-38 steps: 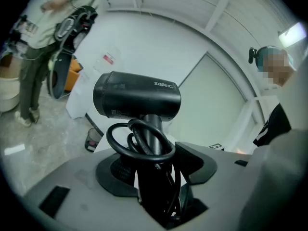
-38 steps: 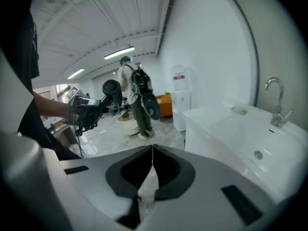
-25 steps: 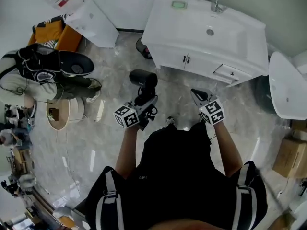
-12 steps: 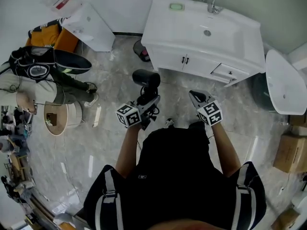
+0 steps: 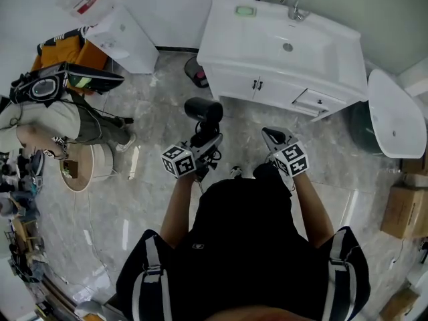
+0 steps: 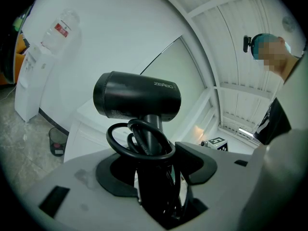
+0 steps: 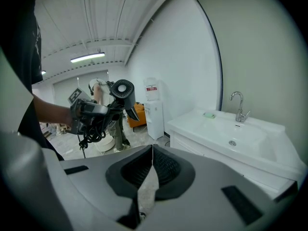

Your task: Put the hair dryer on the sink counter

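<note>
The black hair dryer stands upright in my left gripper, which is shut on its handle, over the tiled floor a short way before the vanity. In the left gripper view the hair dryer's barrel lies crosswise above the jaws, with its cord coiled round the handle. The white sink counter is ahead, with a faucet and a green soap. My right gripper is shut on nothing, to the right of the dryer. The right gripper view shows the counter at right.
A person bends over at the left beside a round tub. A white water dispenser leans at the back left, a small bin stands by the vanity's left corner. A white toilet and cardboard box are at right.
Both grippers keep nearly the same pose, the right one drifting slightly left. The person at the left has shifted further left. The dryer stays gripped.
</note>
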